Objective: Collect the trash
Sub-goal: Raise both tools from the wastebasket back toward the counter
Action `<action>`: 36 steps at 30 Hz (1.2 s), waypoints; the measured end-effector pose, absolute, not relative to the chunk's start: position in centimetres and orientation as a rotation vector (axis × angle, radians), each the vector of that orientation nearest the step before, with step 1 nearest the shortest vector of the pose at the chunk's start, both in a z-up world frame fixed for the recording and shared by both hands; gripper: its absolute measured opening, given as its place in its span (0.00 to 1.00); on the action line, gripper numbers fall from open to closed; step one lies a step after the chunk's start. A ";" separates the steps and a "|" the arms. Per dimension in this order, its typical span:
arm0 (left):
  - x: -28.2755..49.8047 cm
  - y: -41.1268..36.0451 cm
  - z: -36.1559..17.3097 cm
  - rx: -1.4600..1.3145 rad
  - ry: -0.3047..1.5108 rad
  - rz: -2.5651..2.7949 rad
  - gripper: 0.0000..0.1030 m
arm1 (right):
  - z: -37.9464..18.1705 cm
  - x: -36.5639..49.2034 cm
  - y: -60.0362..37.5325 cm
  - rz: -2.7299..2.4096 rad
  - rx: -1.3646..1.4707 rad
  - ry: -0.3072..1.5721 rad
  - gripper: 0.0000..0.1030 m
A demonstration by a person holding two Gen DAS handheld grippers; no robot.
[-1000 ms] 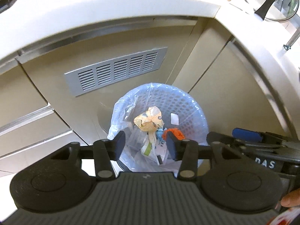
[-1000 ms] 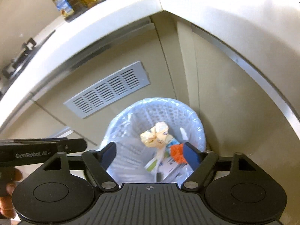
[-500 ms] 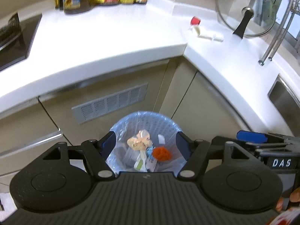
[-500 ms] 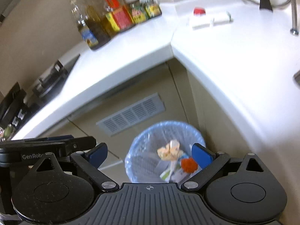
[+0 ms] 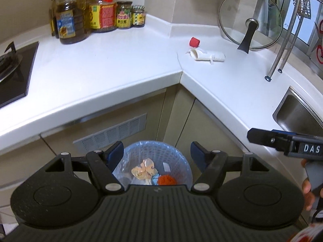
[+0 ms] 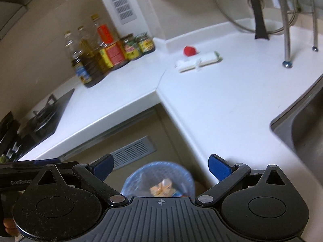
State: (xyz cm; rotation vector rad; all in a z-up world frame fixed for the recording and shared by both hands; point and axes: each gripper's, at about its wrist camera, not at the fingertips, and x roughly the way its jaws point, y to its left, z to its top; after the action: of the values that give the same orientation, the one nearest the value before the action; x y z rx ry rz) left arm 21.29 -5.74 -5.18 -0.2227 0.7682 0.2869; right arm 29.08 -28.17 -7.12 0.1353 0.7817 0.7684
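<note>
A blue lined waste bin [image 5: 179,157] [image 6: 139,174] stands on the floor in the cabinet corner. It holds a crumpled yellowish wrapper [image 5: 144,170] [image 6: 161,188] and an orange-red scrap [image 5: 166,179]. My left gripper [image 5: 157,151] hangs high above it, jaws opening, nothing between them. My right gripper [image 6: 161,164] is beside it on the right, jaws also opening and empty. On the white counter [image 5: 121,64] lie a red cap [image 5: 194,41] [image 6: 189,50] and a white rolled wrapper [image 5: 208,56] [image 6: 198,61].
Oil bottles and jars [image 5: 97,14] line the back wall. A stove [image 5: 12,68] is at the left, a glass lid [image 5: 250,22] and rack legs [image 5: 282,46] at the back right, a sink [image 5: 298,111] at the right. A vent grille [image 5: 111,133] sits behind the bin.
Both grippers have risen from just over the bin to above counter height, and the countertop has come into view. Their jaws have spread wider.
</note>
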 end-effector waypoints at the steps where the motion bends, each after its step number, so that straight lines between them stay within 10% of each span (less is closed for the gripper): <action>1: 21.7 -5.7 -5.1 -0.216 0.766 0.283 0.68 | -7.0 29.6 -28.2 0.757 0.142 0.779 0.96; 36: 46.3 5.4 -5.5 -0.084 0.768 0.065 0.68 | -8.1 50.9 -13.8 0.444 0.018 0.695 0.90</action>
State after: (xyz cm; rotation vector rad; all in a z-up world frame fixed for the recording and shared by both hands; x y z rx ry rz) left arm 46.28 5.37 -5.50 -0.0843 0.7680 0.0648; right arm 50.94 -13.79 -8.13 0.0180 0.6952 0.4442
